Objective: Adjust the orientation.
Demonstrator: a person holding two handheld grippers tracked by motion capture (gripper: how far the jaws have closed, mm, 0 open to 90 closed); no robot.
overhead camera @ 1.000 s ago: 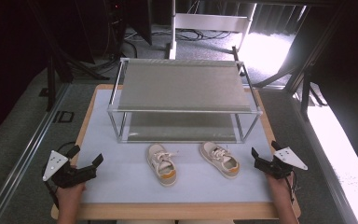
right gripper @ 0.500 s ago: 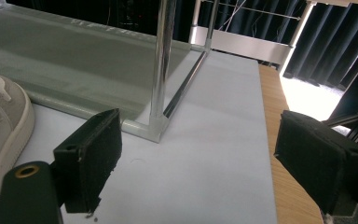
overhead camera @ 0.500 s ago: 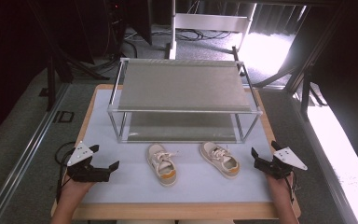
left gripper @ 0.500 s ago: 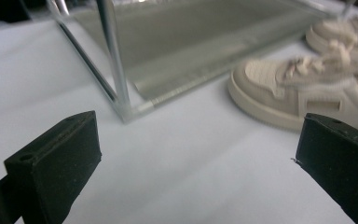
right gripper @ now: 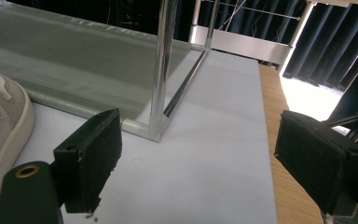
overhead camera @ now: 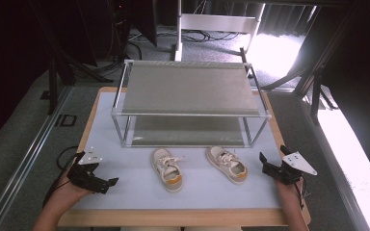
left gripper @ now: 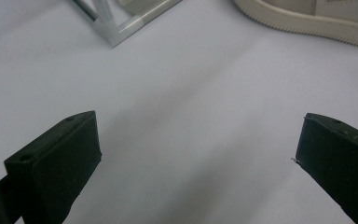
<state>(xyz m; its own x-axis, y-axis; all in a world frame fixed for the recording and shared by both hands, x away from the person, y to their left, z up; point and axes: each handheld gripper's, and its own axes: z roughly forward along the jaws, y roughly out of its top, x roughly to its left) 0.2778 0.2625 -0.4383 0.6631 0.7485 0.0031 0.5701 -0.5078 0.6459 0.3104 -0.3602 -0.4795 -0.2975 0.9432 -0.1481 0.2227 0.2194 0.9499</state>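
Pale blue matting covers the wooden worktop point(overhead camera: 89, 139) in the high view, where two small beige-and-orange sneakers point(overhead camera: 168, 169) point(overhead camera: 227, 164) lie before a two-tier metal-framed shelf rack point(overhead camera: 191, 103), between the left claw point(overhead camera: 95, 174) and right claw point(overhead camera: 272, 169). Left gripper view: jaws wide apart over bare mat, a sneaker's sole point(left gripper: 307, 21) beyond. Right gripper view: jaws apart, empty, facing the rack's corner post point(right gripper: 161, 65).

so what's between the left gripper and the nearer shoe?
Nothing: bare white mat between the left gripper and the left shoe, seen in the high view and the left gripper view.
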